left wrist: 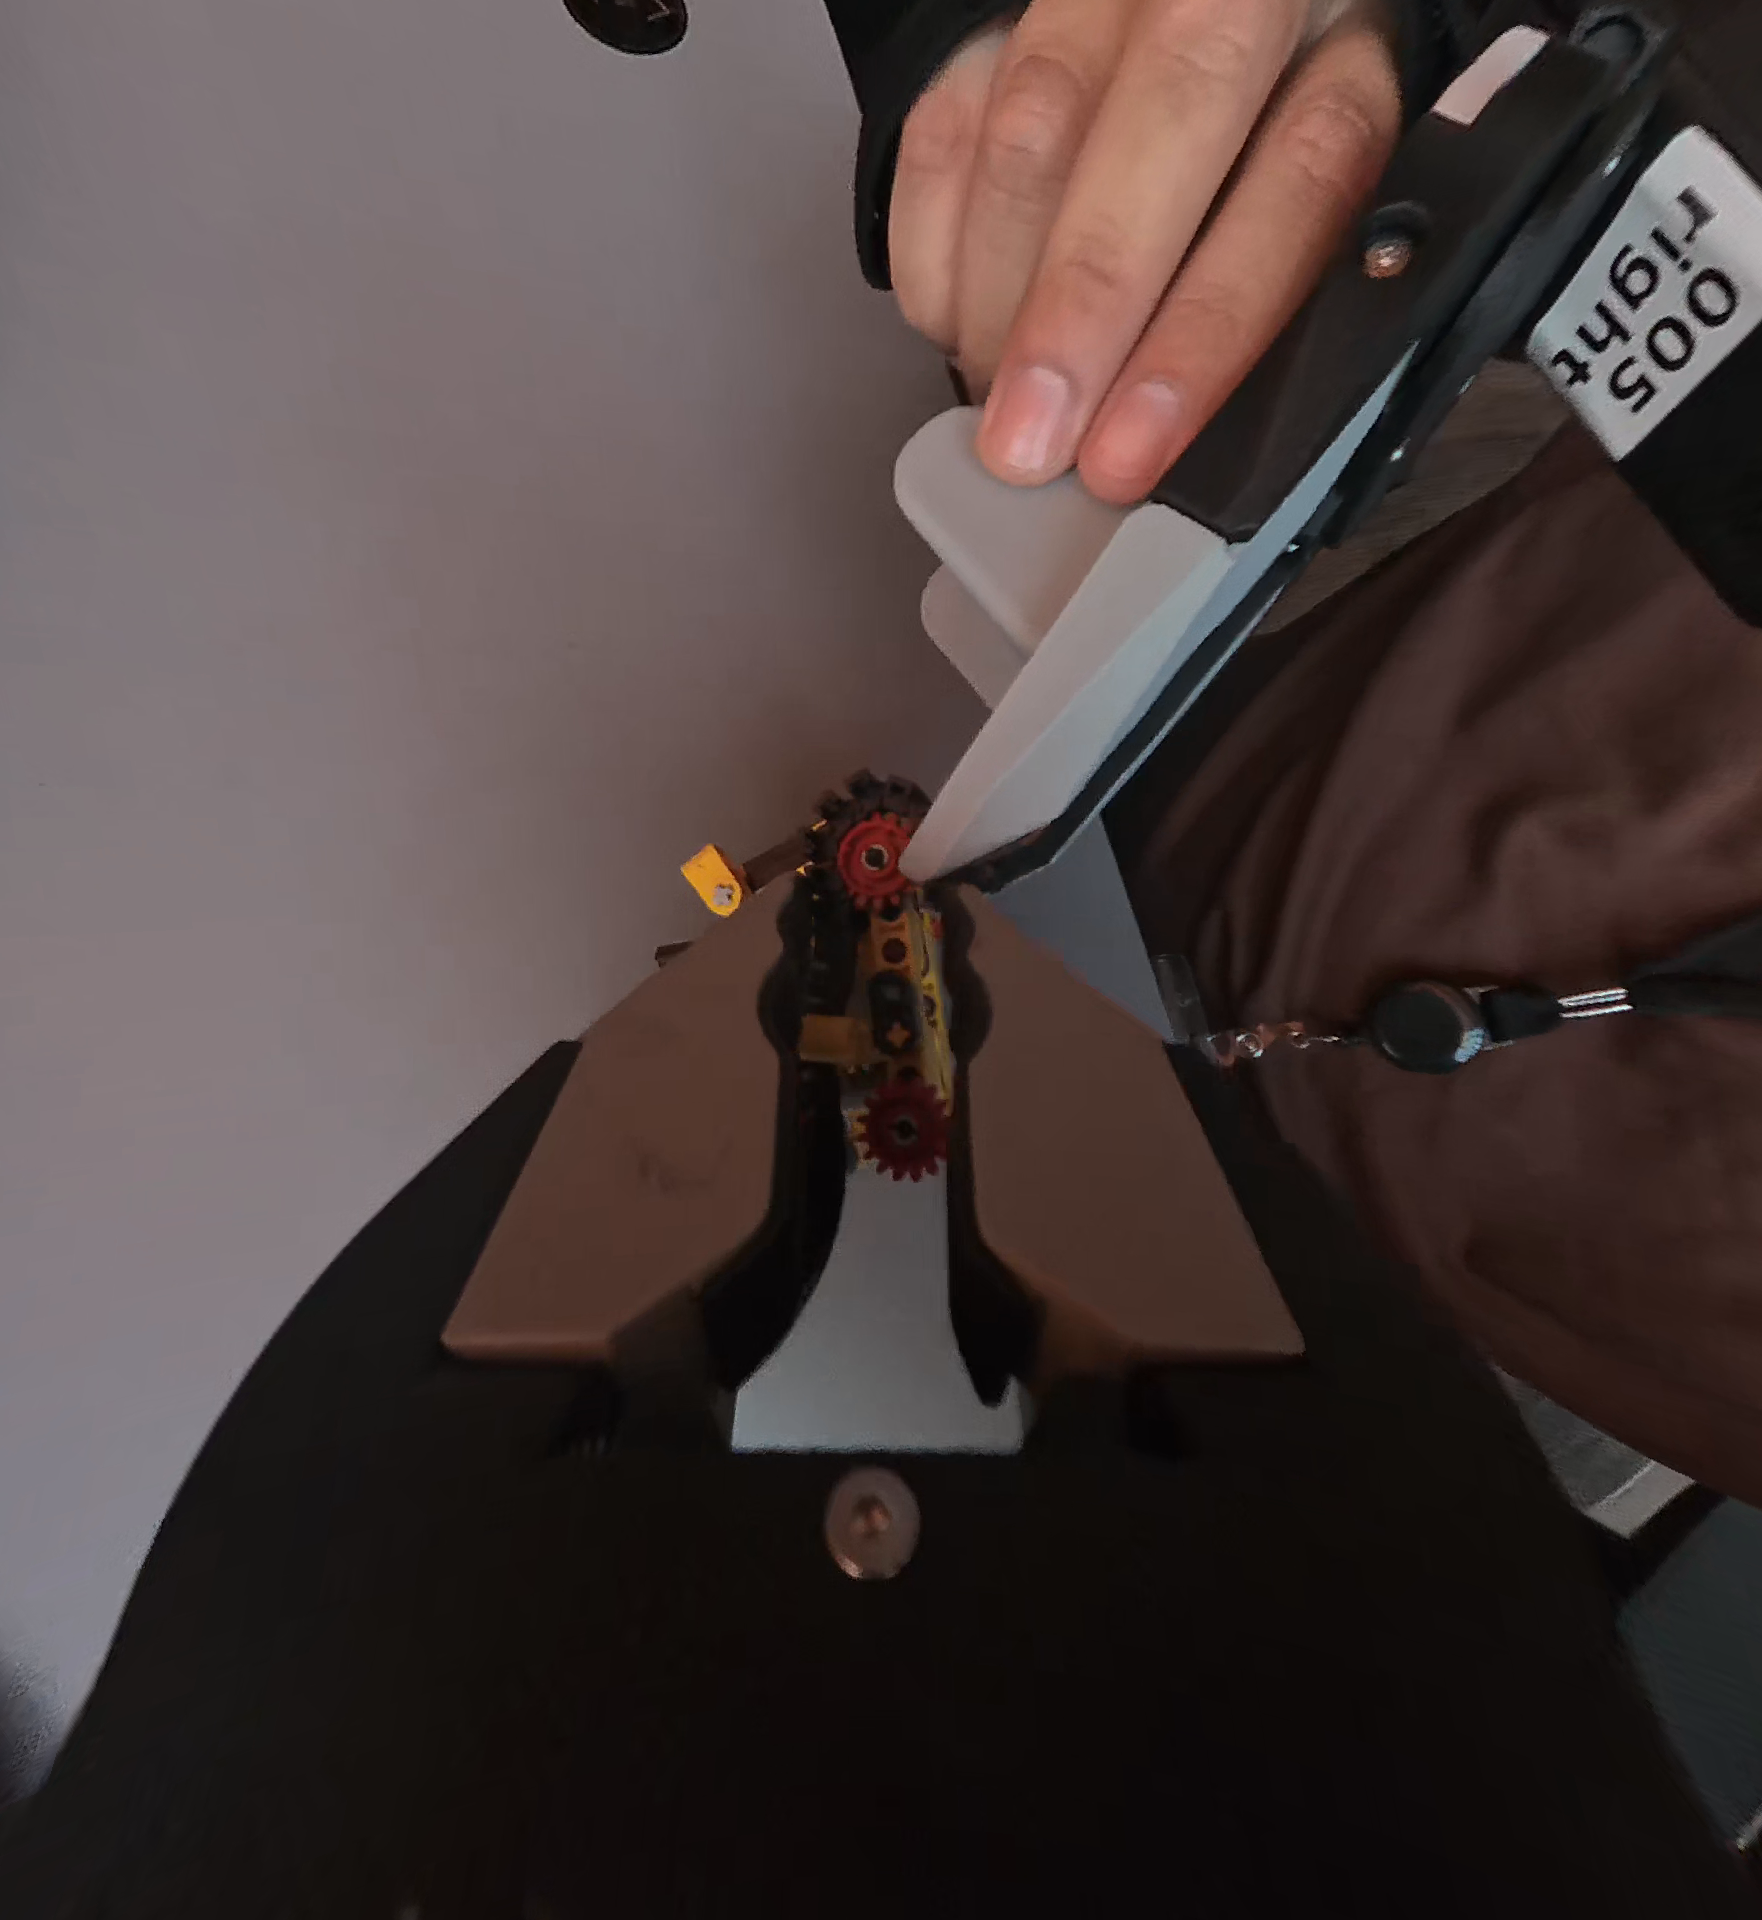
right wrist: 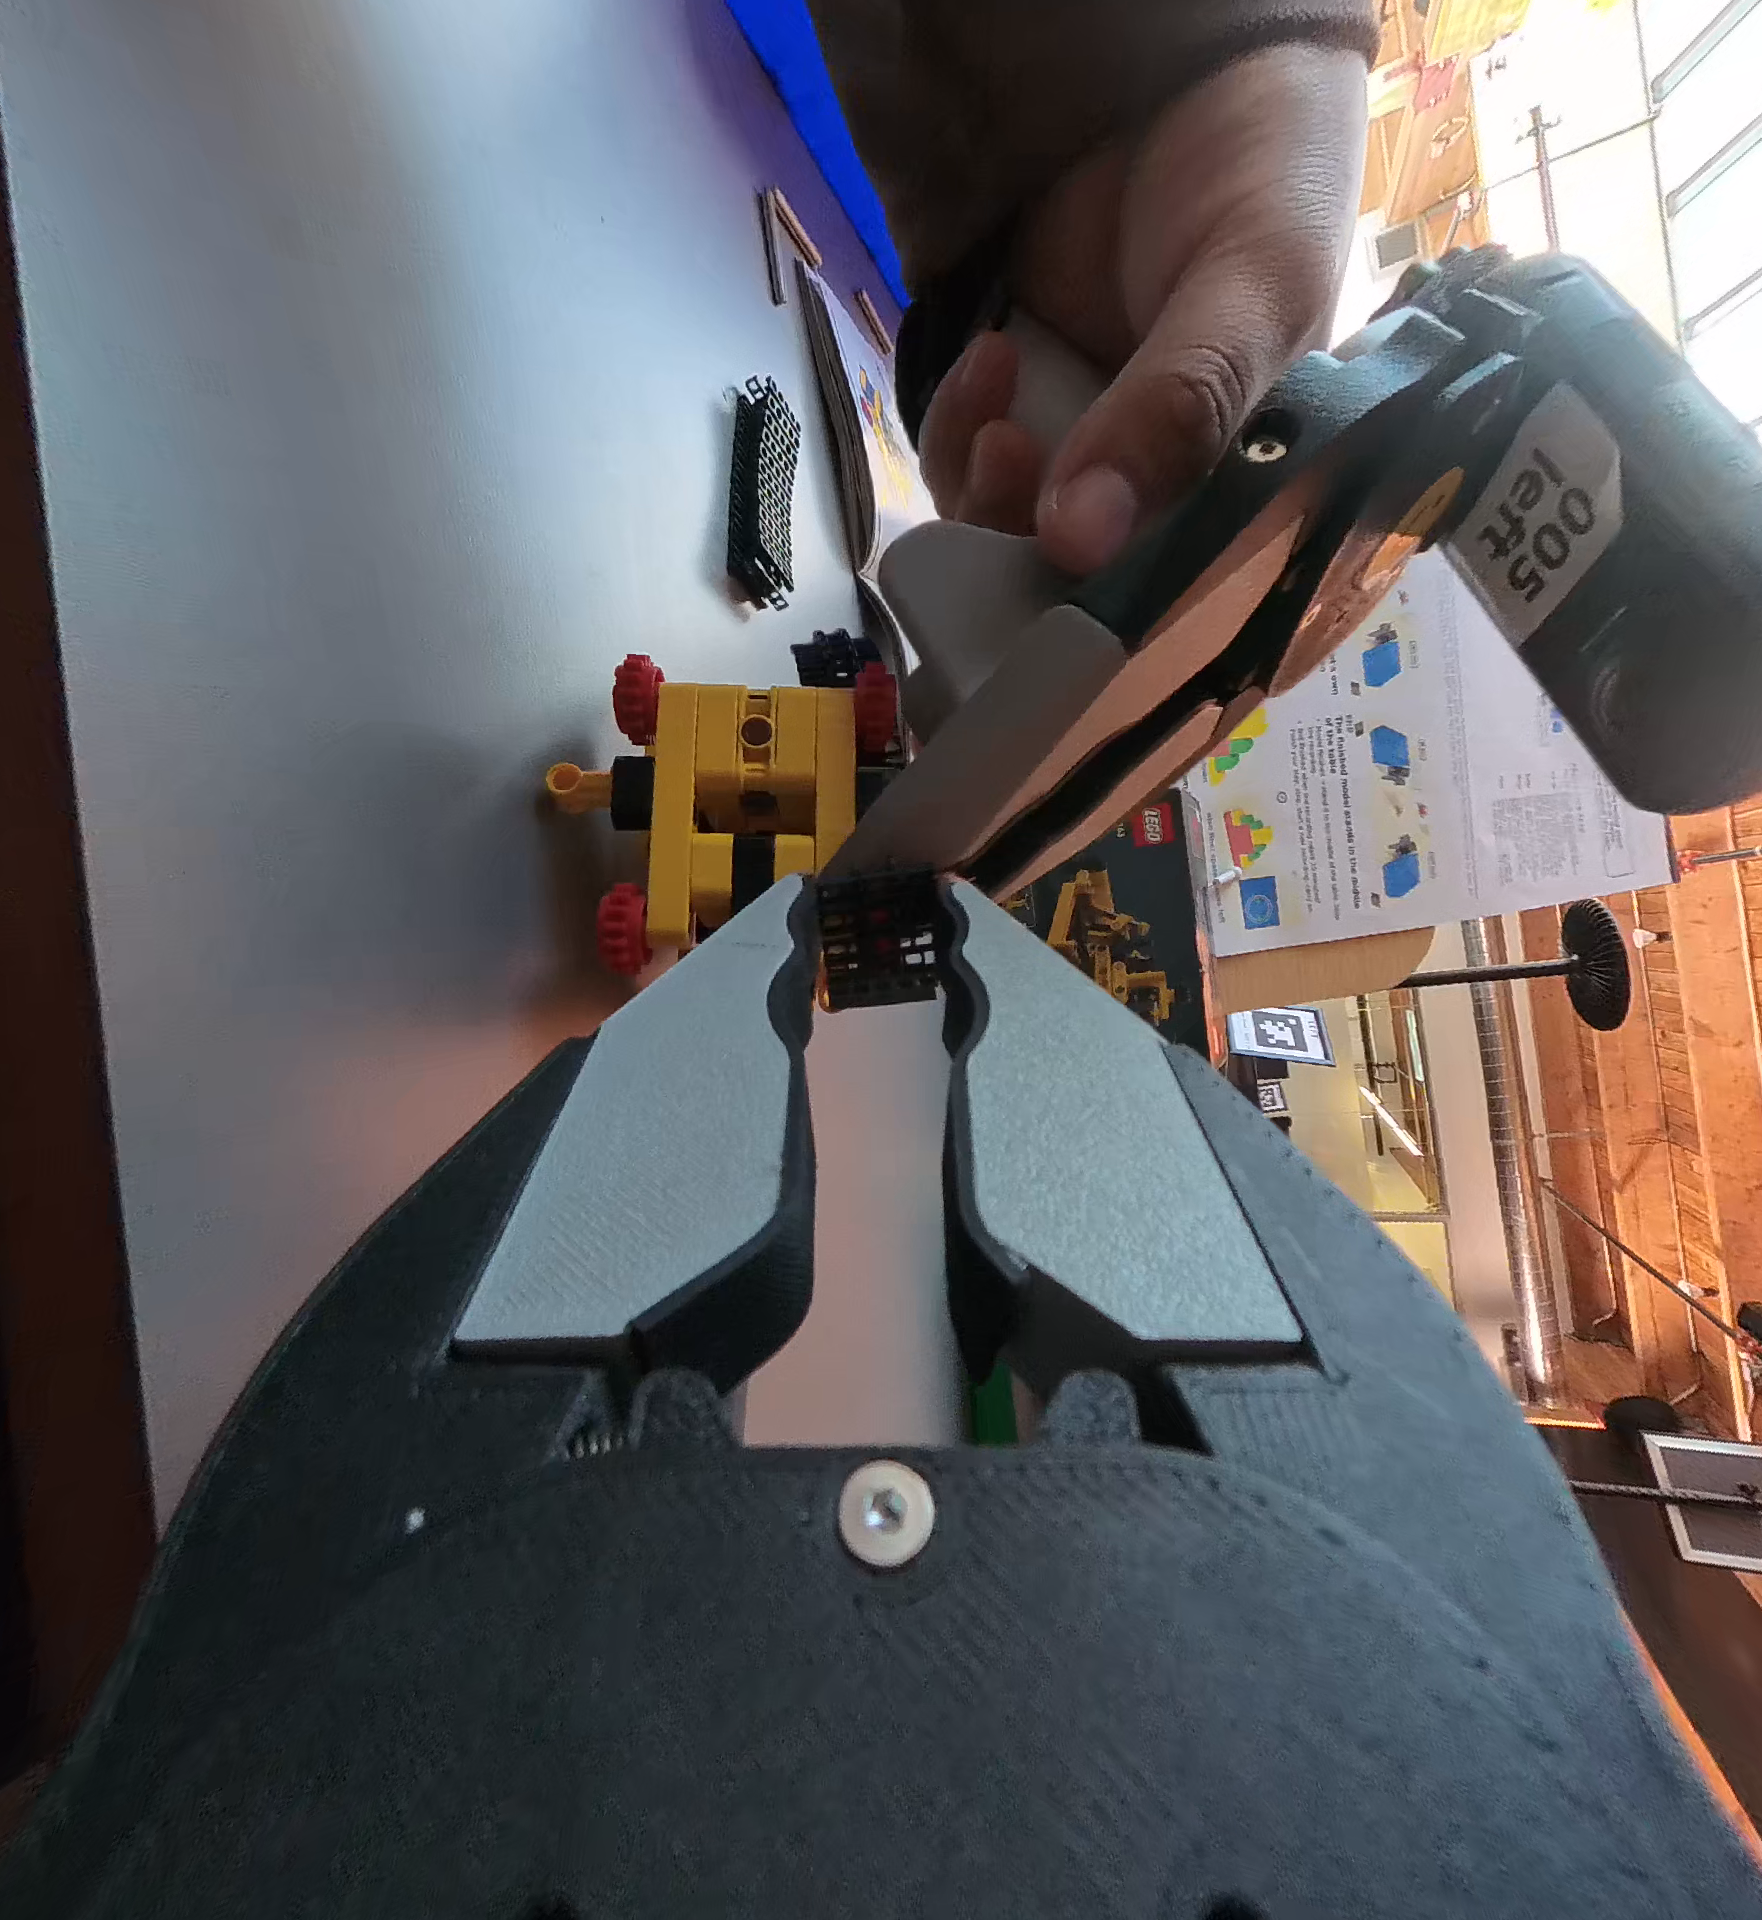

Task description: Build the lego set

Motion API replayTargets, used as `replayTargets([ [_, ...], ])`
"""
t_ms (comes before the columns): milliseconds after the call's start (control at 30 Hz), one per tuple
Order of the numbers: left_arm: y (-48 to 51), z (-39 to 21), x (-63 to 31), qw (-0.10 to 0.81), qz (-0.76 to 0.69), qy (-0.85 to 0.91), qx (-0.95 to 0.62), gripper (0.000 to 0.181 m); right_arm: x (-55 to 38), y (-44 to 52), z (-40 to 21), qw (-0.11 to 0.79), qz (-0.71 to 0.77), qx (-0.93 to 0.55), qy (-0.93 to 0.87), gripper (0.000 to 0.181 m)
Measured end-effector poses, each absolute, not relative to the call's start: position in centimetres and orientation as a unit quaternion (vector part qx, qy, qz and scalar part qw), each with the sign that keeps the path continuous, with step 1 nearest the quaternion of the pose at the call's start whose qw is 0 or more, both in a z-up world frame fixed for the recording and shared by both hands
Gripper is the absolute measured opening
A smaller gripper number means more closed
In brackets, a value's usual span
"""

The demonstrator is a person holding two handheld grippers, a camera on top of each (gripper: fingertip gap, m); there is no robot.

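Note:
My left gripper has brown fingers and is shut on a yellow lego chassis with red gears and a black track along one side. The chassis also shows in the right wrist view, just above the table. My right gripper has grey fingers and is shut on a section of the black track at the chassis corner. In the left wrist view the right gripper comes in from the upper right, its tip against the far red gear. The left gripper reaches in from the upper right.
A second black track strip lies on the grey table. An instruction booklet, a dark lego box and a printed sheet stand behind. A brown sleeve and badge reel are close on the right. Less than 4 cm separates the two grippers' tips.

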State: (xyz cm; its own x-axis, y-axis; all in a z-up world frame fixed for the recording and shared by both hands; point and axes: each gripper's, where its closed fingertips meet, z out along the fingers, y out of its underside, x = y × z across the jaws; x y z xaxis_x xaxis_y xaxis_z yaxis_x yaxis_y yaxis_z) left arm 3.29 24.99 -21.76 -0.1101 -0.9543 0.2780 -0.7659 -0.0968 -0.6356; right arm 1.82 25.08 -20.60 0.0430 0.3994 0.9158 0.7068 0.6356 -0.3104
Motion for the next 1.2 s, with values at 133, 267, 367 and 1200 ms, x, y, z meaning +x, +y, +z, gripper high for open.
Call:
replayTargets([
  [133,24.4,-21.5,2.8,0.114,-0.385,0.642,-0.653,0.032,1.7,25.1,-20.7,0.597,-0.128,-0.41,-0.678,0.019],
  [267,23.9,-21.1,2.6,0.096,-0.416,0.627,-0.652,0.043,1.5,25.1,-20.7,0.597,-0.125,-0.409,-0.678,0.018],
  [367,23.8,-21.0,2.5,0.092,-0.419,0.62,-0.656,0.047,1.4,25.3,-20.7,0.596,-0.127,-0.412,-0.678,0.019],
  [1200,25.8,-21.9,2.8,0.157,-0.344,0.605,-0.701,0.02,1.6,26.1,-20.9,0.597,-0.122,-0.435,-0.663,0.019],
])
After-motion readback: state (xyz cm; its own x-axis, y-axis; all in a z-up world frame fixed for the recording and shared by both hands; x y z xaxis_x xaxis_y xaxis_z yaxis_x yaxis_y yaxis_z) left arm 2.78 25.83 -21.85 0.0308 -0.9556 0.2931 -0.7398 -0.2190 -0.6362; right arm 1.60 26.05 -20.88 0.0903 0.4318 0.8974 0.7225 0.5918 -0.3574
